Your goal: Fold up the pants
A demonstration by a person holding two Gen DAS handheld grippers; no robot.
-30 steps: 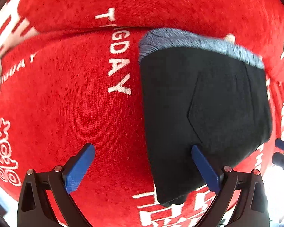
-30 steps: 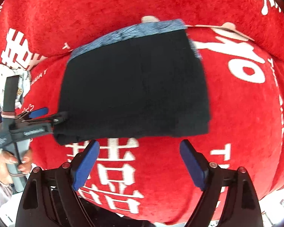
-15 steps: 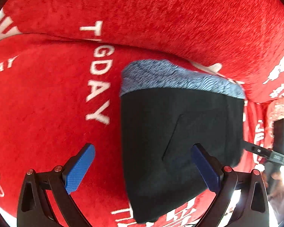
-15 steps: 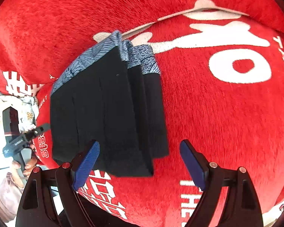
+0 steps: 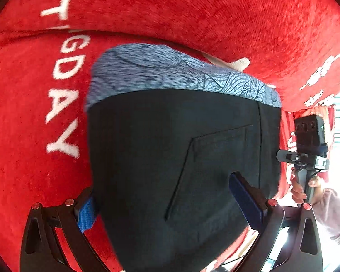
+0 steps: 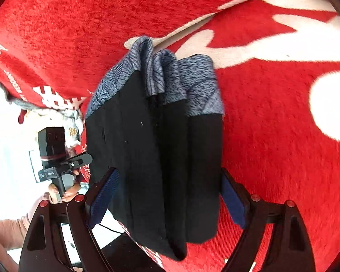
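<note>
1. Left wrist view: the folded pants (image 5: 181, 158) fill the middle of the frame, black cloth with a blue-grey patterned waistband (image 5: 170, 74) along the far edge and a stitched pocket outline facing up.
2. They lie on a red plush cover (image 5: 215, 15) with white lettering, which bulges up behind them like a cushion.
3. The left gripper (image 5: 170, 201) has its jaws spread wide. The near end of the bundle sits between the blue pads (image 5: 244, 201), one partly hidden behind the cloth edge. I cannot tell whether either pad touches the fabric.
4. At the right edge of that view the other tool (image 5: 306, 149) shows, held in a hand (image 5: 306, 188) with a pale sleeve.
5. Right wrist view: the pants (image 6: 156, 154) show as a stack of several layers, waistband ends bunched at the far side.
6. The right gripper (image 6: 167, 199) is also wide open, straddling the near end of the stack, with a pad just beside each flank and no squeeze visible in the cloth.
7. The left tool (image 6: 56, 156) appears at the left, beyond the cover's edge.
</note>
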